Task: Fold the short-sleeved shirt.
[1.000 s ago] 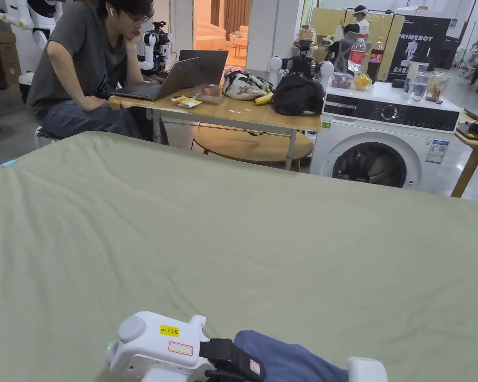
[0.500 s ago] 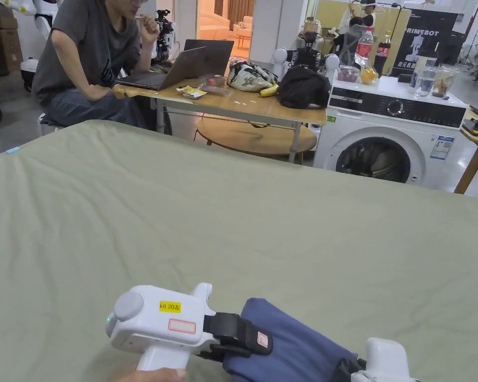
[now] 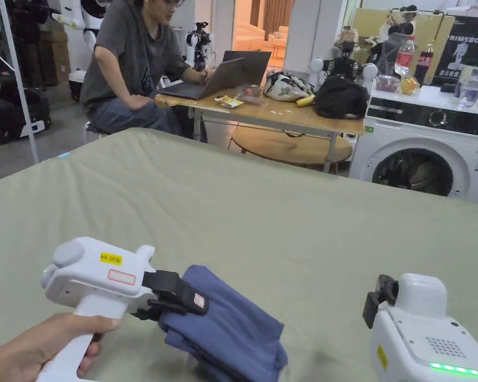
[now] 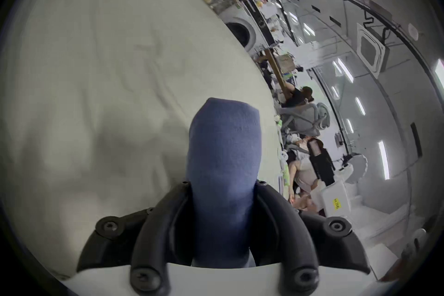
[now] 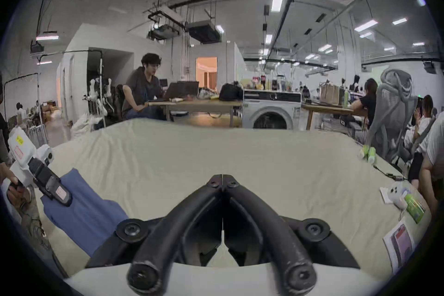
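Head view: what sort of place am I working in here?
Probably a robotics lab or data-collection workshop: humanoid robots stand behind the desk, a washing machine serves as a prop, and people work at laptops.

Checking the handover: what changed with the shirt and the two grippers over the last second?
The right gripper has come off the blue shirt; its fingers are shut on nothing. The left gripper still clamps the folded shirt, which shows more fully above the green cover. The camera also shifted.
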The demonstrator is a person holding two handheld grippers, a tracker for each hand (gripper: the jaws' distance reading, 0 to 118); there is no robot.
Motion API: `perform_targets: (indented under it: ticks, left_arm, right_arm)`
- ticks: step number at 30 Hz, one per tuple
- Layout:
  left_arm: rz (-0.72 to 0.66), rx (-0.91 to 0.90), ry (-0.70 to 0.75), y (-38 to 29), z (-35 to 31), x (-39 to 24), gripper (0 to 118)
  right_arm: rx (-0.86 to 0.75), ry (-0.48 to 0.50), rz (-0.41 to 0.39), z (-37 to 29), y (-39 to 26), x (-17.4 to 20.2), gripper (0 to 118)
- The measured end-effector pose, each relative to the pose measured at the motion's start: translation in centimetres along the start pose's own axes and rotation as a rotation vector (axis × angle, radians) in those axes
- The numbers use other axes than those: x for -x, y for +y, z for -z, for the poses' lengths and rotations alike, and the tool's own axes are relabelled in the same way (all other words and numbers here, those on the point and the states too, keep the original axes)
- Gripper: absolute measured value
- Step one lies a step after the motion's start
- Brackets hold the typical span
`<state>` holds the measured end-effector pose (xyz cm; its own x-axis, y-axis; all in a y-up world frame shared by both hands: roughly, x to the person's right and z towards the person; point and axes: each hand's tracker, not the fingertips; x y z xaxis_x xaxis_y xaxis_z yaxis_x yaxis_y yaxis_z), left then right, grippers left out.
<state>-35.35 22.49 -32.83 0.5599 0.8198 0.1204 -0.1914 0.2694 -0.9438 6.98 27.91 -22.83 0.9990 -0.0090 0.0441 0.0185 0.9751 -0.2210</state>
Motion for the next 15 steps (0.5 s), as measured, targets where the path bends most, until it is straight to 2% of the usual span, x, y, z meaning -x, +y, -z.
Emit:
perform_targets:
  ticks: [7, 15]
  left_arm:
    - [-0.025, -0.121, 0.171, 1.7, -10.4, 1.5, 26]
    - [-0.079, -0.239, 0.371, 2.0, -20.7, 4.1, 26]
  right_arm:
    - [-0.059, 0.070, 0.003, 1.0, 2.0, 4.0, 0]
    - [-0.065, 0.235, -0.013, 2.2, 2.7, 11.9, 0]
